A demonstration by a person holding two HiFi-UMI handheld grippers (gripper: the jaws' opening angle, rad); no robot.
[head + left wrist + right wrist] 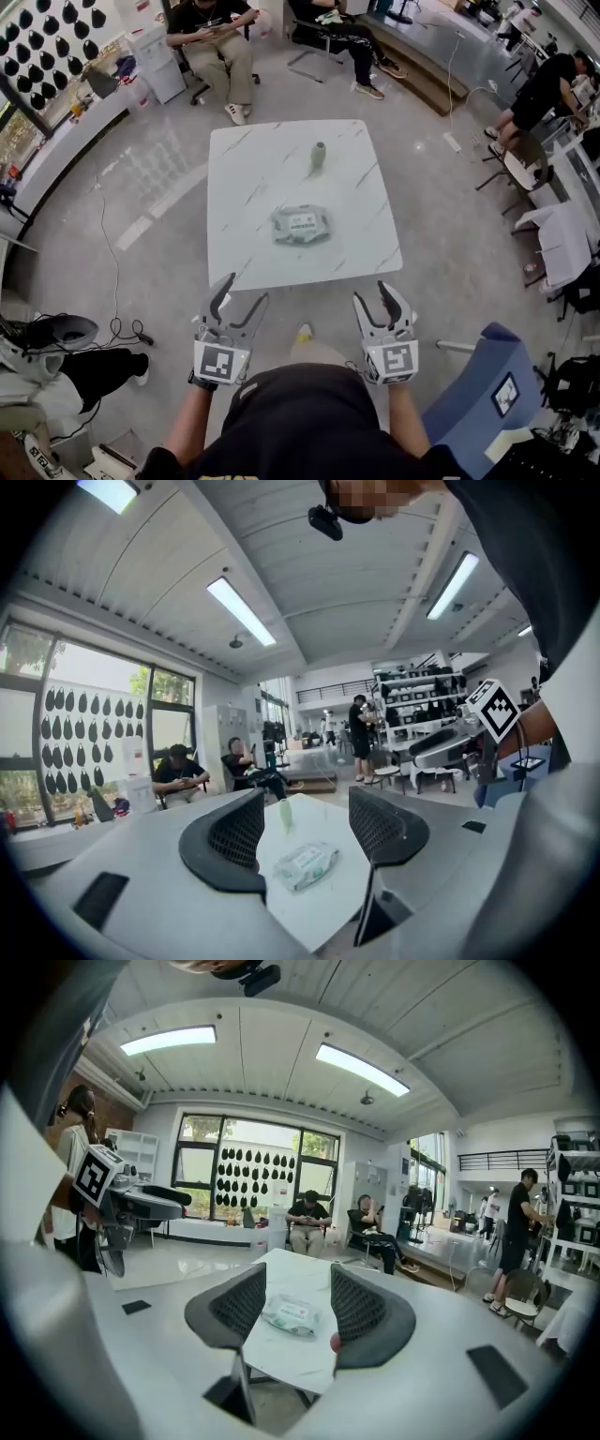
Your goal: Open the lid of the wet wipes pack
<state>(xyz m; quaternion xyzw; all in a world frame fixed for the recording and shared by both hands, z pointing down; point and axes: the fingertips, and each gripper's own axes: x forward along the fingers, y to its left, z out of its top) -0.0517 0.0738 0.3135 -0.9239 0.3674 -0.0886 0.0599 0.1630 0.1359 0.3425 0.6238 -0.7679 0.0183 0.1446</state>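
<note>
Near the middle of the white marbled surface [253, 187] the wet wipes pack [301, 225] lies flat, label side up, lid apparently shut; probably set there for reach from both sides. Left hand-held gripper [242, 292] and right hand-held gripper [373, 295] hover short of the near edge, jaws wide apart, holding and touching nothing.

Table: ahead of you stands a white, grey-veined square table [244, 187] with rounded corners, on a pale grey floor [141, 234].
Wipes: your wet wipes pack [301, 225] lies flat near the middle of the top, a little toward your edge, label side up.
Bottle: a small pale bottle [319, 157] stands upright beyond the pack, apart from it, toward the far edge.
</note>
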